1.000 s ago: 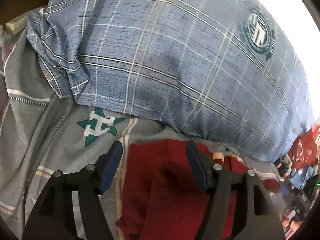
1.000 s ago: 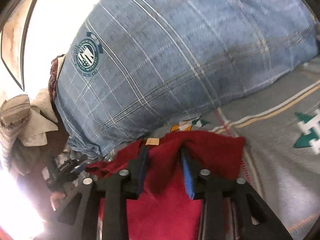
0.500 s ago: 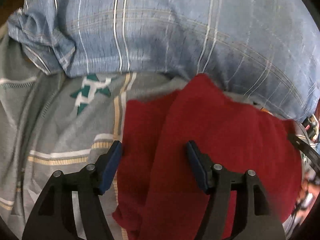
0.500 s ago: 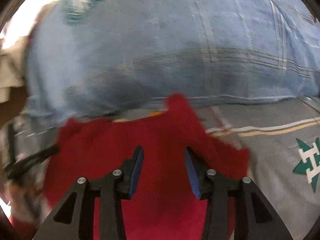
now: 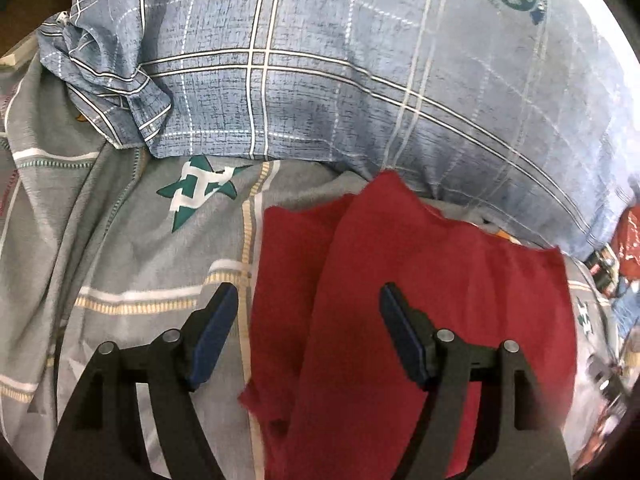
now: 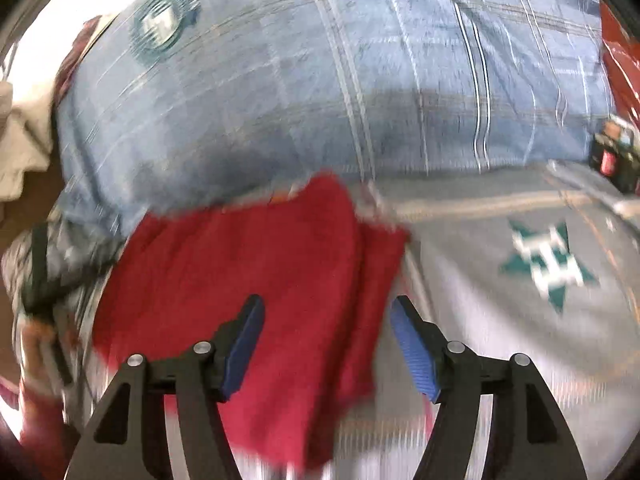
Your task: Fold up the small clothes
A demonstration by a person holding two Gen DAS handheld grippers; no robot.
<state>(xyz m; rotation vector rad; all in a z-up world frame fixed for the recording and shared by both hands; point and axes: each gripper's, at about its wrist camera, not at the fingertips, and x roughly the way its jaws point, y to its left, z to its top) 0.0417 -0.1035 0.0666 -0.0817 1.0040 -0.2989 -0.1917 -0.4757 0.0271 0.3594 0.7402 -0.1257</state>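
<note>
A small red garment [image 5: 420, 304] lies folded over on the grey bed sheet [image 5: 132, 248], its far tip touching the blue plaid pillow [image 5: 360, 64]. My left gripper [image 5: 308, 320] is open and empty, hovering over the garment's left part. In the right wrist view the red garment [image 6: 256, 272] lies below my right gripper [image 6: 328, 328], which is open and empty over the garment's right edge. That view is blurred.
The big blue plaid pillow [image 6: 320, 80] fills the far side. The sheet has teal star emblems [image 5: 200, 192] and striped bands. Red and dark items [image 5: 628, 240] lie at the far right edge. White cloth [image 6: 20, 128] lies at far left.
My right gripper has let go of the red garment and opened wide. The garment now lies spread and folded on the sheet. Both grippers have drawn back from it.
</note>
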